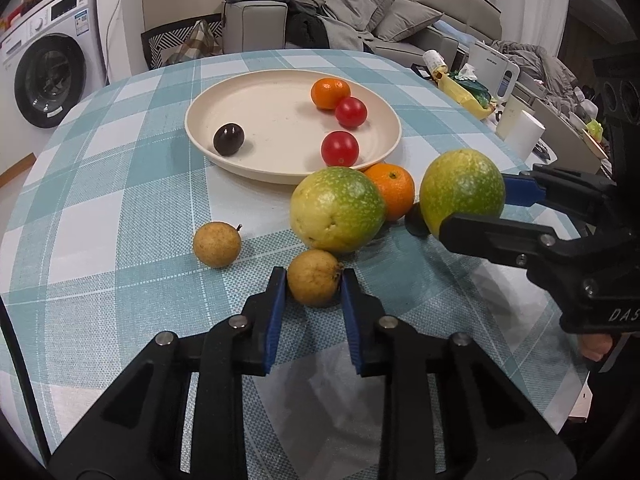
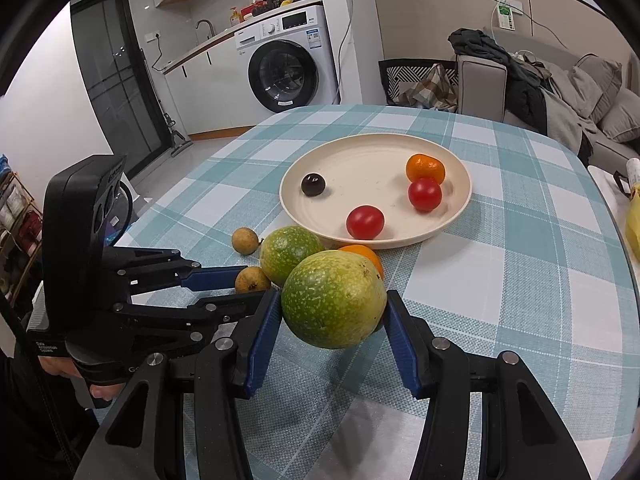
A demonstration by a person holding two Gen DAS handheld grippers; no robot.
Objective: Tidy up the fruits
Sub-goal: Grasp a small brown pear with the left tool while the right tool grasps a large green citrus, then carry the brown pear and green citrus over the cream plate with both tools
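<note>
My left gripper [image 1: 314, 282] is shut on a small tan fruit [image 1: 314, 274] that rests on the checked tablecloth; it also shows in the right wrist view [image 2: 251, 280]. My right gripper [image 2: 334, 312] is shut on a large green-yellow fruit [image 2: 334, 300], held just above the cloth. A second green fruit [image 1: 338, 210], a mandarin [image 1: 394, 190] and another tan fruit [image 1: 217, 244] lie beside them. Behind stands a cream plate [image 1: 224, 96] holding a mandarin [image 1: 330, 94], two red tomatoes [image 1: 351, 112] and a dark round fruit [image 1: 228, 139].
The round table's edge [image 2: 624, 240] curves close on the right, with a cluttered side surface [image 1: 472, 92] and a white roll [image 1: 520, 128] beyond it. A washing machine [image 2: 288, 72] and a sofa with clothes [image 1: 360, 12] stand behind.
</note>
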